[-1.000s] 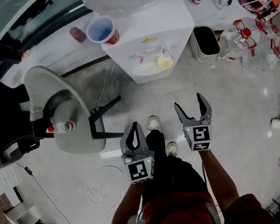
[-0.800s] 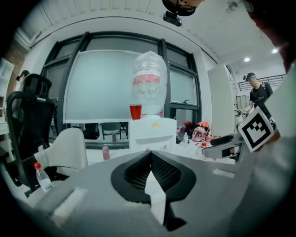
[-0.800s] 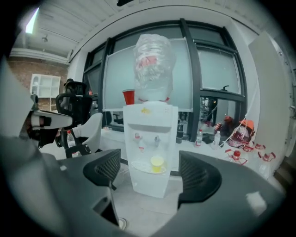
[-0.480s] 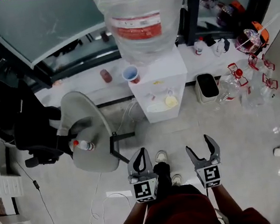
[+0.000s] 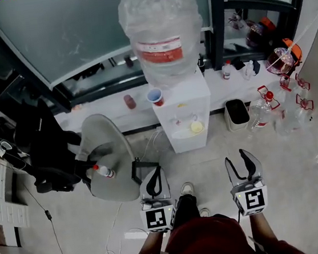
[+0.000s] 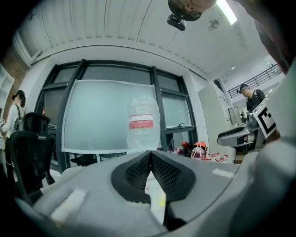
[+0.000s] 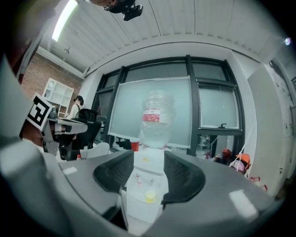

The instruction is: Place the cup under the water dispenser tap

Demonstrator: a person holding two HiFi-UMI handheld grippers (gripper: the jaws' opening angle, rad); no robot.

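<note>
A red cup [image 5: 155,97] with a blue inside stands on top of the white water dispenser [image 5: 187,110], left of the big clear bottle [image 5: 163,36]. The right gripper view shows the cup [image 7: 134,145] as a small red spot far ahead. Two small taps [image 5: 184,118] sit above a drip tray with a yellow thing [image 5: 197,127] in it. My left gripper [image 5: 154,183] is shut and empty, held level well short of the dispenser. My right gripper [image 5: 243,167] points at the dispenser [image 7: 148,185]; its jaws are closing with nothing between them.
A grey chair [image 5: 108,158] bearing a small bottle [image 5: 102,171] stands left of the dispenser, with a black office chair [image 5: 46,149] beyond it. A dark bin [image 5: 235,114] and several empty water jugs [image 5: 264,113] stand to the right. Cables lie on the floor.
Both grippers have risen and the head view has tilted up, bringing the whole dispenser and bottle into sight. The right jaws have narrowed; the left stays shut.
</note>
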